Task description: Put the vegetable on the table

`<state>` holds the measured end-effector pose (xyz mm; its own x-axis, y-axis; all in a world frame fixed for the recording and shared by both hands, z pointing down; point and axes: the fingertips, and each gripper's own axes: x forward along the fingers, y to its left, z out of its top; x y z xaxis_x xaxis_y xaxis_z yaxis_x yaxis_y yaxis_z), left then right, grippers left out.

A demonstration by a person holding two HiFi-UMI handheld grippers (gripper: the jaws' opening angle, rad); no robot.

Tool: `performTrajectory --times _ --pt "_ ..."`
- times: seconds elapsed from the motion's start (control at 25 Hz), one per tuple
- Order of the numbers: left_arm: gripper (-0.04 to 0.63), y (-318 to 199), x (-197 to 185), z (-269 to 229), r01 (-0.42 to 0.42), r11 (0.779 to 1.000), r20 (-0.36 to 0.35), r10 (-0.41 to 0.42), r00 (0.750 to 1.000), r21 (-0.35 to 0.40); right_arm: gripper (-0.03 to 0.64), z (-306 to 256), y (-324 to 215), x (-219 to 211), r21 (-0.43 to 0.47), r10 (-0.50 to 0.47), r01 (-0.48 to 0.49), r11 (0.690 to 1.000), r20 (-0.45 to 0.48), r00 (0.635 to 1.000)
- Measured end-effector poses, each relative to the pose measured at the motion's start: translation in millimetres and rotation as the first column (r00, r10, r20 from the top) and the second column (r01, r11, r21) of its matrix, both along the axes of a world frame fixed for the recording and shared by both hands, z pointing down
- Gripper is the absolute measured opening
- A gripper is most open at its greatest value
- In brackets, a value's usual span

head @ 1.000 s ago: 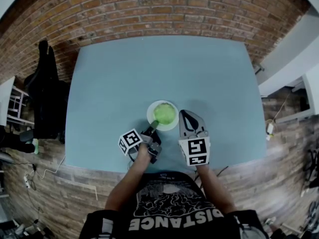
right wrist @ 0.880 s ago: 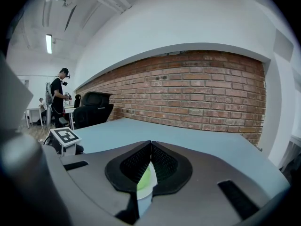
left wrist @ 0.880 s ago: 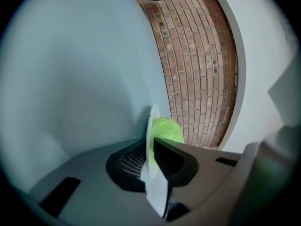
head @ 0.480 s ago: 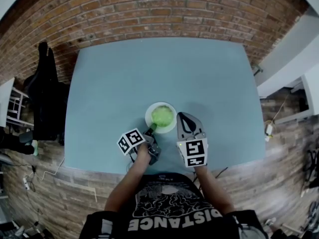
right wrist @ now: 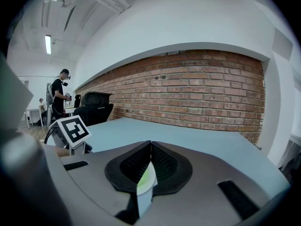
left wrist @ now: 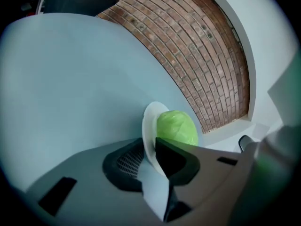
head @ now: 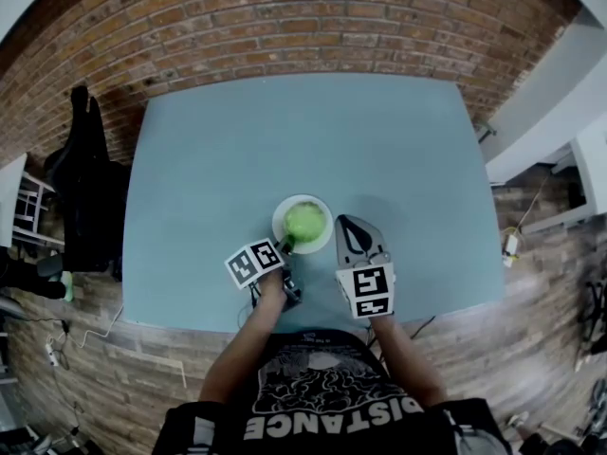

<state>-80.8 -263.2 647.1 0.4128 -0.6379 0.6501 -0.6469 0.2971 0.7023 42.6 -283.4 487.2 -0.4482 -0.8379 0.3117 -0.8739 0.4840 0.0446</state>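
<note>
1. One vegetable was in view, a single green cabbage (head: 305, 220) (left wrist: 178, 127). It sat on the one white plate (head: 325, 212) (left wrist: 149, 126), close to the near edge of the one blue-grey counter (head: 285, 131) (left wrist: 70, 79), directly in front of the person.
2. There were two hand-held grippers, one on each side of the plate. Each carried one marker cube, the left cube (head: 254, 262) (right wrist: 73, 128) and the right cube (head: 368, 289).
3. The left hand-held gripper (head: 285, 245) (left wrist: 150, 145) was rolled to one side and met the plate at its near-left rim. Its jaws had just been opening and stood spread. The rim passed between them, one jaw on each face of the plate, and the gap was wider than the thin rim.
4. The cabbage lay beyond the left jaw tips, not between them.
5. The right hand-held gripper (head: 347, 224) (right wrist: 150, 142) lay just beside the plate on its right. Its two jaw tips were pressed together with nothing pinched between them.
6. Whether the plate lay flat on the counter or was raised at the straddled edge could not be told.
7. One brick wall (head: 285, 27) (right wrist: 197, 93) ran behind the far edge of the counter.
8. Off the counter's left end stood one black chair (right wrist: 94, 106), and beyond it one person (right wrist: 60, 95) was standing. Another small figure behind was too faint to count.
</note>
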Motion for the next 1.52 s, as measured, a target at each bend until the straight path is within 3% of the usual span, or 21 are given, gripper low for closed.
performTrajectory --times 0.16,0.28,0.44,0.56,0.76,0.96,1.12,1.36,1.52 --pt "0.072 -0.3 -1.9 -1.1 -0.030 1.000 0.055 0.030 0.998 -0.008 0.008 0.4 2.4 -0.2 -0.003 -0.004 0.004 1.000 -0.002 1.000" --pt "0.084 -1.3 -4.9 -1.9 -0.072 0.997 0.141 0.073 0.987 -0.012 0.008 1.3 3.8 -0.7 -0.005 -0.004 0.004 1.000 -0.002 1.000" --pt "0.112 -1.0 -1.8 -2.7 -0.192 0.981 0.300 0.187 0.935 -0.012 0.008 2.3 4.7 -2.2 -0.003 -0.008 0.008 1.000 -0.002 1.000" --pt "0.111 0.2 0.7 -2.9 -0.244 0.970 0.371 0.232 0.899 -0.015 0.008 2.5 4.8 -3.3 -0.003 -0.011 0.011 1.000 -0.002 1.000" --pt "0.112 -0.1 -0.9 -6.1 -0.267 0.964 0.418 0.247 0.874 -0.009 0.008 3.4 4.8 -2.4 -0.010 -0.011 0.011 1.000 -0.006 1.000" --pt "0.110 -11.5 -5.0 -25.2 -0.301 0.951 0.539 0.220 0.813 0.065 0.008 5.6 6.3 -1.7 -0.013 -0.016 0.016 1.000 -0.003 1.000" --pt "0.110 -13.8 -0.2 -47.4 -0.318 0.939 0.556 0.198 0.807 0.128 0.008 4.1 8.0 -2.4 -0.011 -0.020 0.020 1.000 0.004 1.000" --pt "0.110 -11.1 24.3 -86.2 -0.406 0.868 0.569 0.186 0.801 0.287 0.009 -1.3 14.7 -0.4 0.001 -0.032 0.032 0.999 0.029 0.999" --pt "0.110 -6.2 38.4 -107.2 -0.448 0.823 0.577 0.188 0.795 0.349 0.009 -4.8 21.9 -1.6 0.003 -0.059 0.058 0.998 0.040 0.997"
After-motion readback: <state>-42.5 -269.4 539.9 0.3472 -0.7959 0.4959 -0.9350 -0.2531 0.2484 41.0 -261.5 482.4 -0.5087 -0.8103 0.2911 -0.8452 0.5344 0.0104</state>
